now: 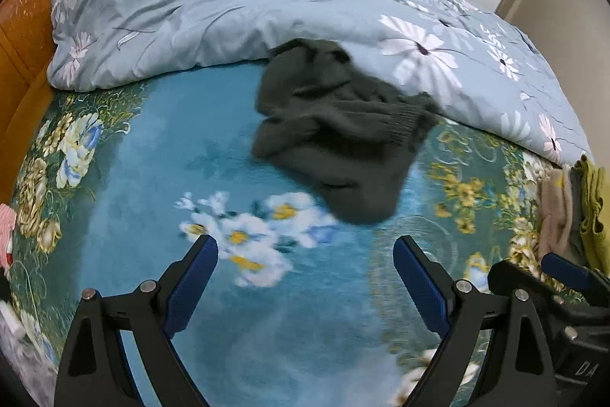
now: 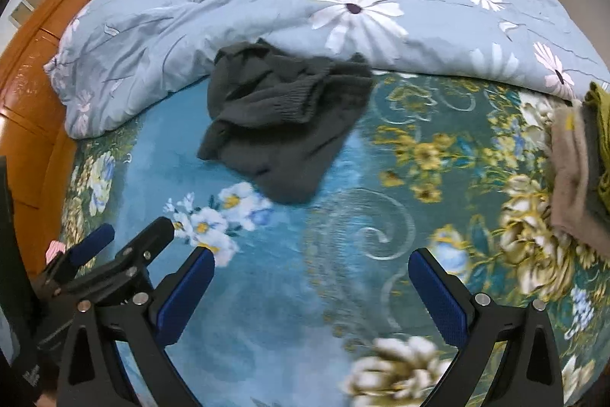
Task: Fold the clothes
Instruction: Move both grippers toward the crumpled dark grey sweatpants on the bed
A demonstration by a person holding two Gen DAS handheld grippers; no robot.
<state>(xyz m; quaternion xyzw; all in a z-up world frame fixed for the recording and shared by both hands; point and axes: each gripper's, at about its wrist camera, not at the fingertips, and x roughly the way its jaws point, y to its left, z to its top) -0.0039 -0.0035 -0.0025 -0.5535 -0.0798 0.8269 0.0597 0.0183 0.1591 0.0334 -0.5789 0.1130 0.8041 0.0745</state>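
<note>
Left gripper (image 1: 305,250) stands with its blue-padded fingers spread wide, nothing between them, held above the bed sheet (image 1: 160,155) and clear of any garment. Right gripper (image 2: 310,266) is in the same condition: jaws well apart, empty, above the patterned teal floral sheet. The two tools sit side by side; each appears at the edge of the other's view. The task garment, a dark grey knitted sweater (image 1: 335,136), lies crumpled in a loose heap on the sheet ahead of both grippers and well apart from them. Its far edge touches, and partly tucks against, the bunched pale blue duvet (image 1: 213,2) printed with white daisies, which occupies the far side of the bed. A ribbed cuff or hem shows on top of the heap; which part it is cannot be determined. To the right, at the sheet's edge, lies a small pile of folded clothes (image 2: 575,174) in beige and olive-yellow. An orange wooden headboard (image 1: 26,25) borders the bed on the left.
</note>
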